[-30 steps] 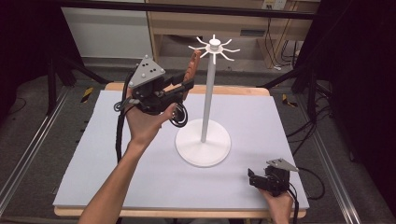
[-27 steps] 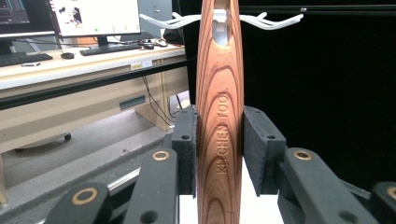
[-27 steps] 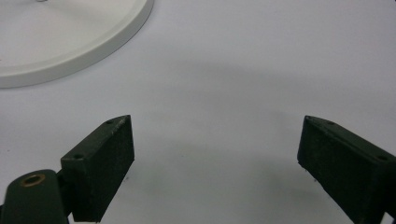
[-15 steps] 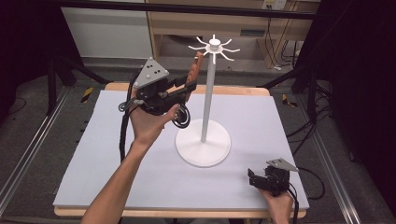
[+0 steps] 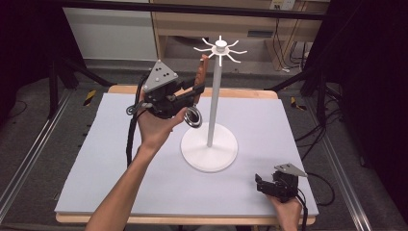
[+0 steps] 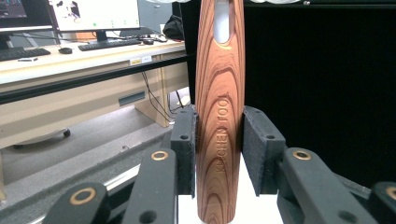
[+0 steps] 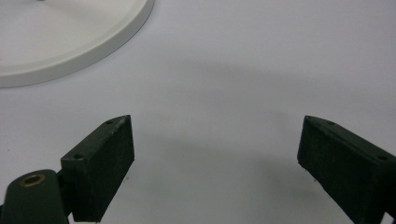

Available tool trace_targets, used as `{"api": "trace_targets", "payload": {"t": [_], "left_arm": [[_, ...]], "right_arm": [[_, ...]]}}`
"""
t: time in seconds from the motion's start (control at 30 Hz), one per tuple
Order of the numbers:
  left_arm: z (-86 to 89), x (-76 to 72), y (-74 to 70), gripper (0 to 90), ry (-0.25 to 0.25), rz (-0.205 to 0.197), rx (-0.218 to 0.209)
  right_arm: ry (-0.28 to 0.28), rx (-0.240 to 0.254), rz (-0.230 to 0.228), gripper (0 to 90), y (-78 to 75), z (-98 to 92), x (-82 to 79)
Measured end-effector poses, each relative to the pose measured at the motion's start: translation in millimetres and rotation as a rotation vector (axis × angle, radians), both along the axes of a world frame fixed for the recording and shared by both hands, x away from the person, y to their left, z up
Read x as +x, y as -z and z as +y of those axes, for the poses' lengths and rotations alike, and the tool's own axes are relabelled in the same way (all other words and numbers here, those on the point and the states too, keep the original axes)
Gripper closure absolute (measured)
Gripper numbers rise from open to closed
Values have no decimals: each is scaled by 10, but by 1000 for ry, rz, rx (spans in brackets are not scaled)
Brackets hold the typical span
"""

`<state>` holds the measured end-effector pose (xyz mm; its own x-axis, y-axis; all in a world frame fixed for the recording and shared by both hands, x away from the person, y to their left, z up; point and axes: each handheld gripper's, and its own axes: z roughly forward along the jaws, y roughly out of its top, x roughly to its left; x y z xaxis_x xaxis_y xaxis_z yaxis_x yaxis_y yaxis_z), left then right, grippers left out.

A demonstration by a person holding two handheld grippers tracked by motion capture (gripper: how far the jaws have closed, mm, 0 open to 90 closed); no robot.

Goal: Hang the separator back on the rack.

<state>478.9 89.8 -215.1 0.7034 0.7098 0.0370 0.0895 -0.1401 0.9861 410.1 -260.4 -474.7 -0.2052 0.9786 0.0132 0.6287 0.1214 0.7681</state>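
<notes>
My left gripper [image 5: 194,92] is raised above the table's far left, shut on a kitchen tool. The tool's wooden handle [image 5: 203,72] points up beside the white stand's pole [image 5: 213,103], its tip just under the hooks [image 5: 220,48]. A metal ring [image 5: 194,117] hangs at the tool's lower end. In the left gripper view the pads [image 6: 185,140] press both sides of the handle [image 6: 219,107], which has a hanging slot [image 6: 223,23] near the top. My right gripper [image 5: 260,185] rests low at the table's front right, open [image 7: 215,154] over the bare mat.
The stand's round white base [image 5: 209,147] sits mid-table and shows at the top left [image 7: 70,42] of the right gripper view. A pale mat [image 5: 96,159] covers the table. Behind it are a wooden shelf and cables [image 5: 288,43].
My left gripper and the tool have shifted slightly right, closer to the stand's pole. The right gripper has stayed in place.
</notes>
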Motion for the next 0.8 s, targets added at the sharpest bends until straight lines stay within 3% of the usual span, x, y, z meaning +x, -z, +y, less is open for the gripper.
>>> {"api": "trace_targets", "payload": {"t": [0.8], "left_arm": [[-43,49,22,664,-8,-19,7]], "right_arm": [[-3,-2,8,114,4,18,3]]}}
